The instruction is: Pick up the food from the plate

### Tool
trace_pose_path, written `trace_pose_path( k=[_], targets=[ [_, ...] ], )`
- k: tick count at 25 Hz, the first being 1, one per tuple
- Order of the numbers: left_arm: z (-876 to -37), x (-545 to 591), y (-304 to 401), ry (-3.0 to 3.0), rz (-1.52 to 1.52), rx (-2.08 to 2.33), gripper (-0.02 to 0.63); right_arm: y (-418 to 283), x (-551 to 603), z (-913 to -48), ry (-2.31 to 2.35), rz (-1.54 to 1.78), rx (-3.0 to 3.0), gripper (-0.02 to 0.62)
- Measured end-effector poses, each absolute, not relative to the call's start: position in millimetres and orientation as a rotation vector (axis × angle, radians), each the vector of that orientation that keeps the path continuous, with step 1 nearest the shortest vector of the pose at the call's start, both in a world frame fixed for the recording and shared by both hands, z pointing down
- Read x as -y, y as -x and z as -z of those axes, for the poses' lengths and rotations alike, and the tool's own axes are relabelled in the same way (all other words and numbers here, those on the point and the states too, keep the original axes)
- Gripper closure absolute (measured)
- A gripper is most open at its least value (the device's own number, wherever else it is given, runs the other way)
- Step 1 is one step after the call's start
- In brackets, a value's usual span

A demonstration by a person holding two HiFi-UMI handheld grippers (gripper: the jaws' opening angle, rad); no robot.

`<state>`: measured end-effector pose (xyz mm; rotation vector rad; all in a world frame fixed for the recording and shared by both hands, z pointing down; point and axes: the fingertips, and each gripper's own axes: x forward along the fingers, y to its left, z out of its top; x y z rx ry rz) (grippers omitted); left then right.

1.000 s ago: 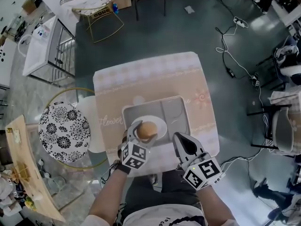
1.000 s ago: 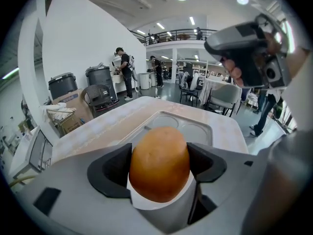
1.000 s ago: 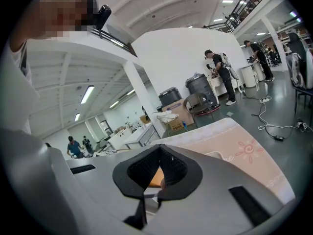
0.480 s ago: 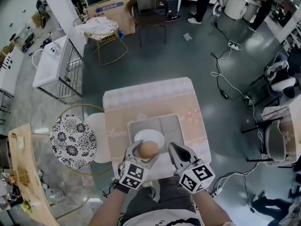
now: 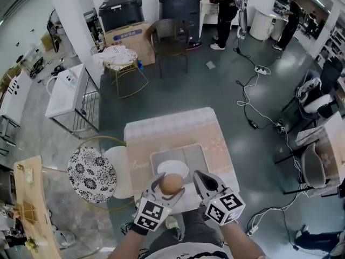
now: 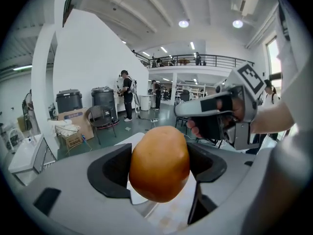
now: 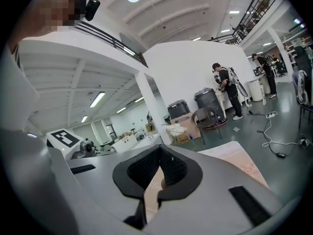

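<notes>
Left tool [image 5: 170, 184] is clamped on the food [image 6: 159, 163]: a smooth, rounded, golden-brown lump, kinda bun-shaped, sitting snug between the two black cupped pads. The tool body is smooth grey plastic with a black-and-white marker cube on it. Right tool [image 5: 202, 178] has its jaws pressed together with nothing in them; you can see the ribbed black lining on the pads. The two tools are side by side over the near edge of the desk [image 5: 161, 128], which wears a pale pink-beige cloth. The food hangs over the near rim of a round white plate [image 5: 172, 168], and the plate sits in a grey squarish tray [image 5: 199, 158] with compartments.
</notes>
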<state>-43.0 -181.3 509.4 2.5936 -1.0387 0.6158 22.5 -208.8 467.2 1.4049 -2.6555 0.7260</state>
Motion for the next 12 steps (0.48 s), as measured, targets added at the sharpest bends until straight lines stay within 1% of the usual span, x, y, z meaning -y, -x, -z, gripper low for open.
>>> trace_pose_path(
  k=[12],
  targets=[
    [-402.2, 134.9, 46.8, -2.700, -0.445, 1.063, 0.255, -17.9, 184.3, -390.5, -1.441, -0.514, 2.735, 0.581]
  ],
)
